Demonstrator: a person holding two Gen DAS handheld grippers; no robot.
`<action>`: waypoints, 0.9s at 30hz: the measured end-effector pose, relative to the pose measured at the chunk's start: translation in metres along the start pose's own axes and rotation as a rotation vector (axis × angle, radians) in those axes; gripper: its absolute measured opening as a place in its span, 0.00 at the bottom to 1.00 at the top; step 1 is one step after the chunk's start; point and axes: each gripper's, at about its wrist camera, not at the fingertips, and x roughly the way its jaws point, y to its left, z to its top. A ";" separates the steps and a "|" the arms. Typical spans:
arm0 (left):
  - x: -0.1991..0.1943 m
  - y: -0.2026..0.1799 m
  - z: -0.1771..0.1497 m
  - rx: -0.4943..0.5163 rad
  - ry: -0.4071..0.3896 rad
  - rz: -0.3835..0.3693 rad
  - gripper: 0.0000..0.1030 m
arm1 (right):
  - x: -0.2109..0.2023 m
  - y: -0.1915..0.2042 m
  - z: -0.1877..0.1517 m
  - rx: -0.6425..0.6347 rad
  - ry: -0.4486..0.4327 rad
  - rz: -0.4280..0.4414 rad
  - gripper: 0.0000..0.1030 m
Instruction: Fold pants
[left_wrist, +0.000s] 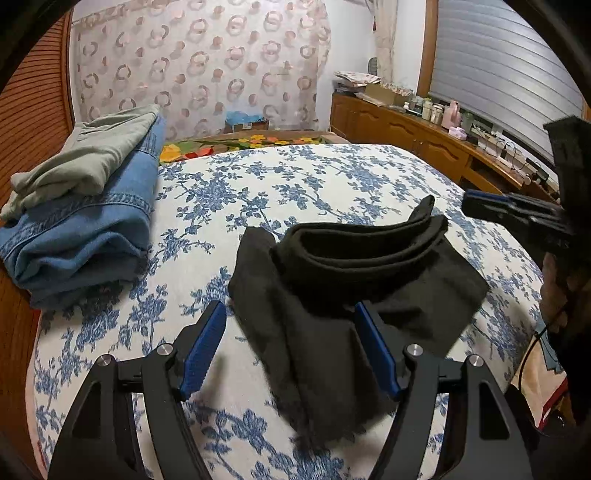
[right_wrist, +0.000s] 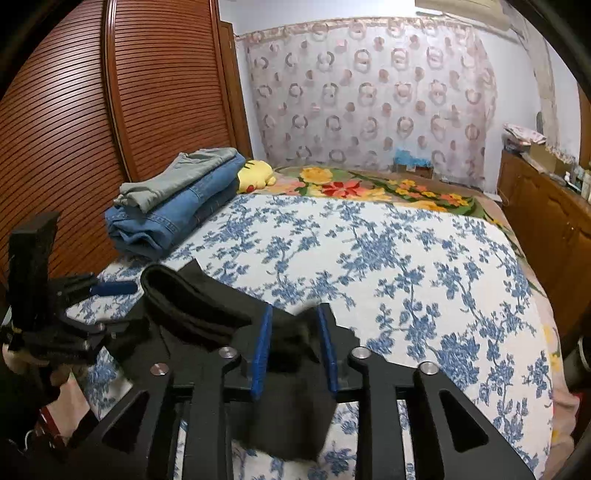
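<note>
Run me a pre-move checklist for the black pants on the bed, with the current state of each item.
1. Right hand-held gripper has cloth between its fingers: ok, the black pants fill the gap.
2. Left hand-held gripper gripping: not ok, fingers wide apart, cloth only draped by its right finger.
3. Pants folded flat: not ok, the waistband stands up in a loop.
4. Landing space on the floral bedspread: ok, bare patch beside the pants.
5. Folded jeans with grey-green pants stacked on top, apart from the work: ok.
6. Right grip firmness: cannot tell.
</note>
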 end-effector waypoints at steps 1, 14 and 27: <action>0.003 0.000 0.002 0.004 0.005 0.001 0.71 | 0.000 -0.004 -0.001 0.007 0.003 -0.006 0.32; 0.024 -0.002 0.023 0.048 0.039 -0.047 0.30 | 0.024 -0.016 0.000 -0.018 0.102 0.061 0.32; 0.023 0.007 0.038 -0.019 -0.012 -0.043 0.11 | 0.059 -0.016 0.021 -0.061 0.141 0.049 0.32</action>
